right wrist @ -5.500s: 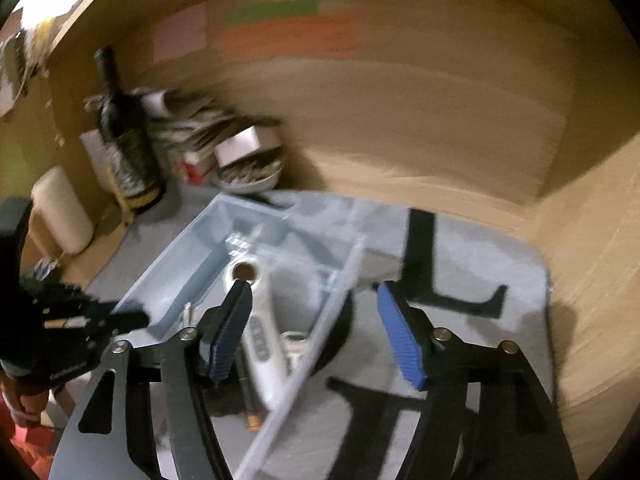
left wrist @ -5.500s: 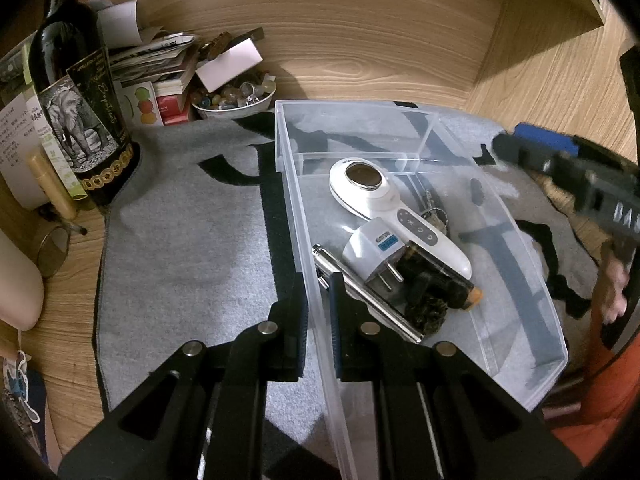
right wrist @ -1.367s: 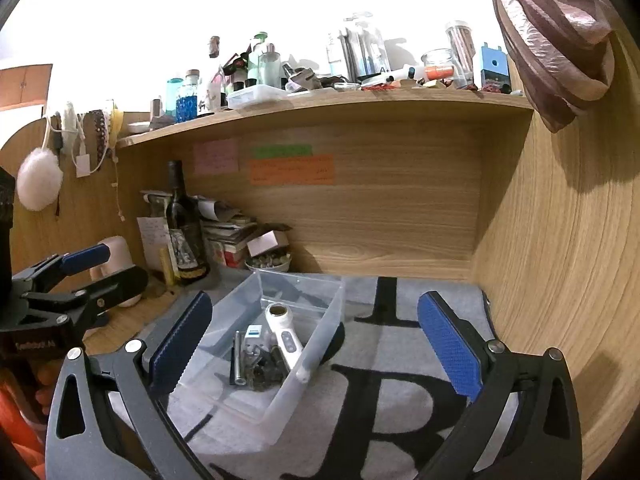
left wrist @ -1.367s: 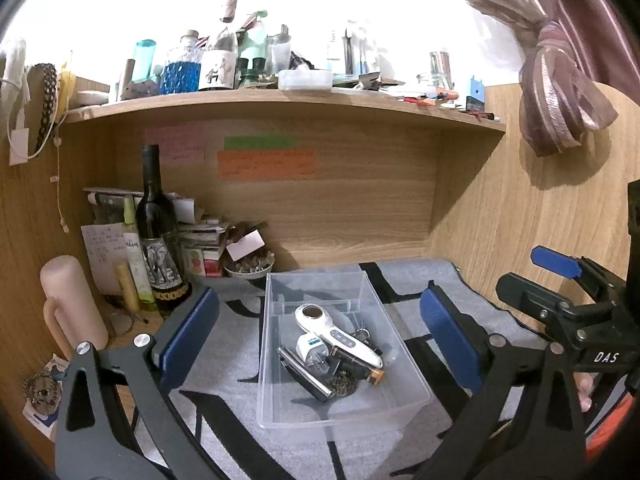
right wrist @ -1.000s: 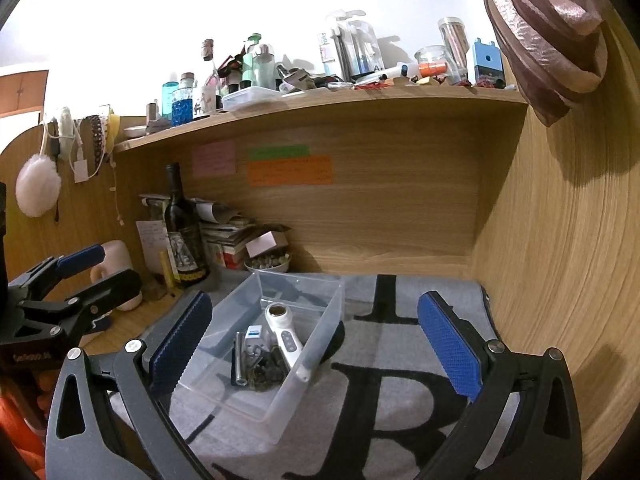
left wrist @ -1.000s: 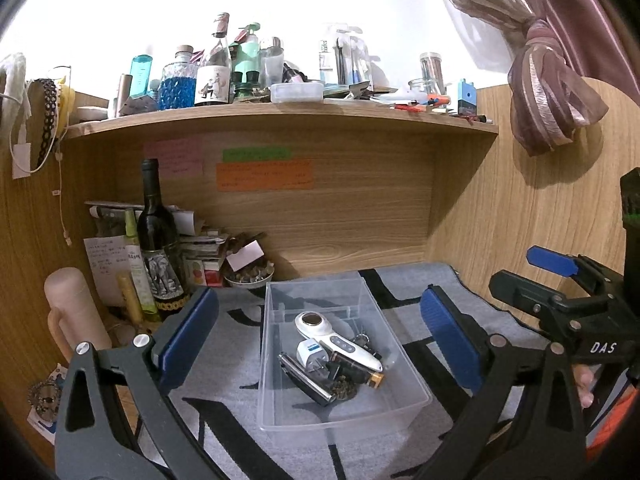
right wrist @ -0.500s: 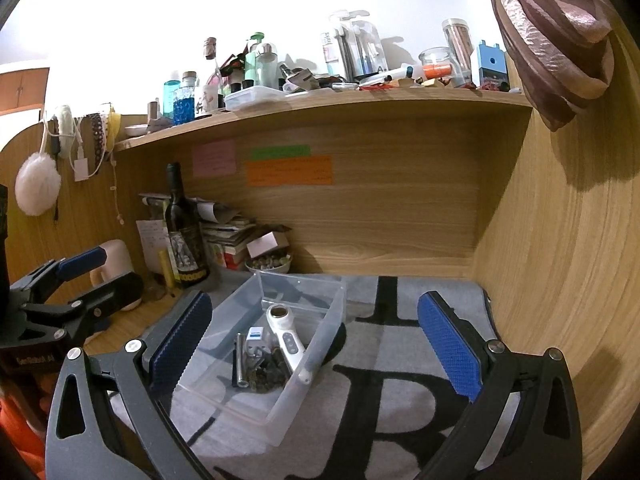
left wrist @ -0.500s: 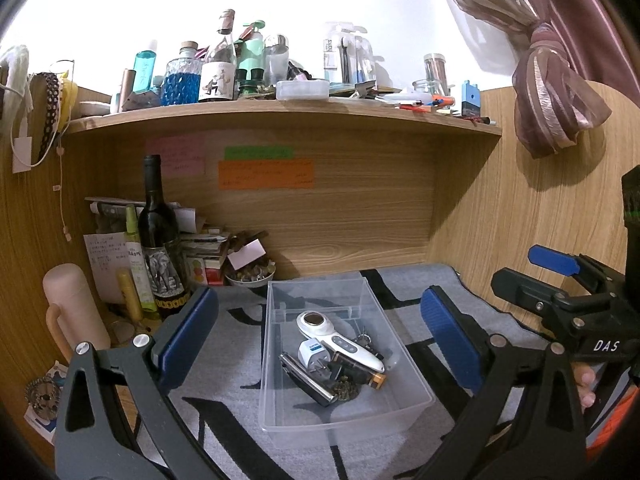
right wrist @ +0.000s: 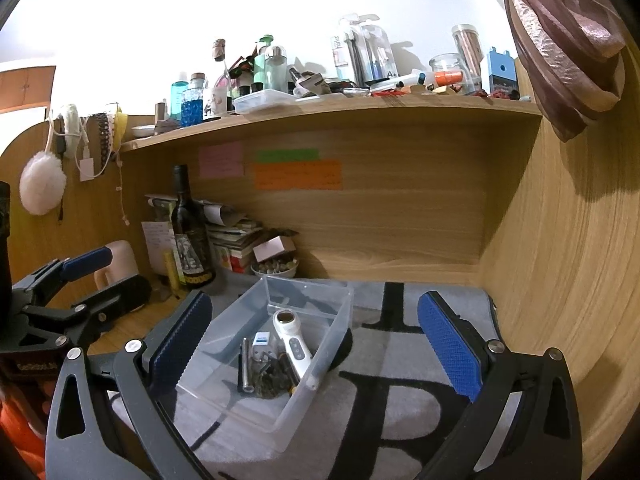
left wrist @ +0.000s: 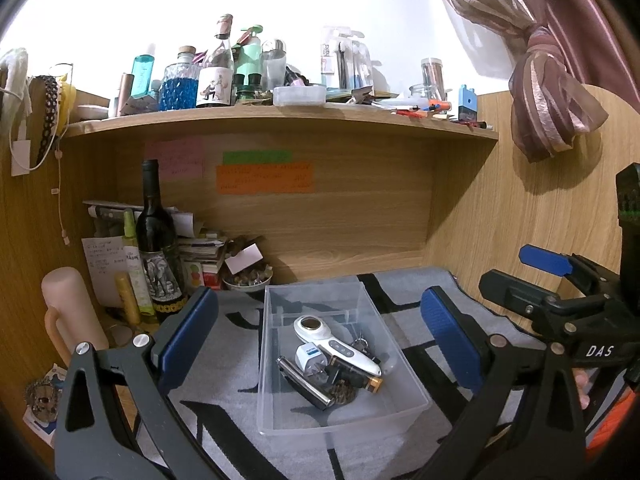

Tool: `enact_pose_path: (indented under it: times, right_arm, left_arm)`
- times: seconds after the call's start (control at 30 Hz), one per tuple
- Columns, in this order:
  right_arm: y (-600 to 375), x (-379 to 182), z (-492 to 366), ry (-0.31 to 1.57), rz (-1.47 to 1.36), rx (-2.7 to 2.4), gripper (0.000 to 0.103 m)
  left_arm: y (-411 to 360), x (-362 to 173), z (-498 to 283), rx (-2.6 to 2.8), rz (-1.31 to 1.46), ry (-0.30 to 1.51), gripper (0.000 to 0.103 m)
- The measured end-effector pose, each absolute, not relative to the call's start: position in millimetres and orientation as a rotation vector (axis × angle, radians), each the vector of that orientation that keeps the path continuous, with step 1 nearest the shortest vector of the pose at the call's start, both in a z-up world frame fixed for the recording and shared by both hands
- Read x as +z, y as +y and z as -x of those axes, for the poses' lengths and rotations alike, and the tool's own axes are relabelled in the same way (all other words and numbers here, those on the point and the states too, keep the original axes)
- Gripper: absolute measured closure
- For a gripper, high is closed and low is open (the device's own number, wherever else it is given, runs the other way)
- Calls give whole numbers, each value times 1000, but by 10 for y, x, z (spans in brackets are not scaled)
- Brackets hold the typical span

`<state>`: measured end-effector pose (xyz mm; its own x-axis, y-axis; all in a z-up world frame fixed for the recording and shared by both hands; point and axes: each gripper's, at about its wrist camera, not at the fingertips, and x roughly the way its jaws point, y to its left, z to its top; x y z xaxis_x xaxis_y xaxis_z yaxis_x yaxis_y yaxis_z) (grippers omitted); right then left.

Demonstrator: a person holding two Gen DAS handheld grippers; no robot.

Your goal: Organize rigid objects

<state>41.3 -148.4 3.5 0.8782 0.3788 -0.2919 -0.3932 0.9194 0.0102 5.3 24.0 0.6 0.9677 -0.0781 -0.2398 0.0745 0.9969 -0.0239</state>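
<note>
On grey mat [left wrist: 240, 432], clear bin [left wrist: 404, 360] of gadgets, both tools spread, empty.

Left gripper [left wrist: 320, 340] jaws wide apart, holding nothing. Clear bin [left wrist: 404, 360] on grey mat [left wrist: 240, 364]; inside: white handheld device [left wrist: 334, 344], plug adapter [left wrist: 309, 361], metal cylinder [left wrist: 306, 383]. Right gripper [left wrist: 524, 274] at right edge.

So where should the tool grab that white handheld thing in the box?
Probably around the slim handle of the white handheld device, coming straight down from above. It lies flat on top of the pile in the clear box, and its round head looks too wide to pinch.
</note>
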Motion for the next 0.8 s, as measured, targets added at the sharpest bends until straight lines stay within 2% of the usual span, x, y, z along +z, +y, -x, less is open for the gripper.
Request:
enact_pose_path:
  times: [0.8]
  right_arm:
    - [-1490, 7, -520, 313, 39, 401, 0]
  left_arm:
    - [201, 5, -59, -93, 22, 235, 0]
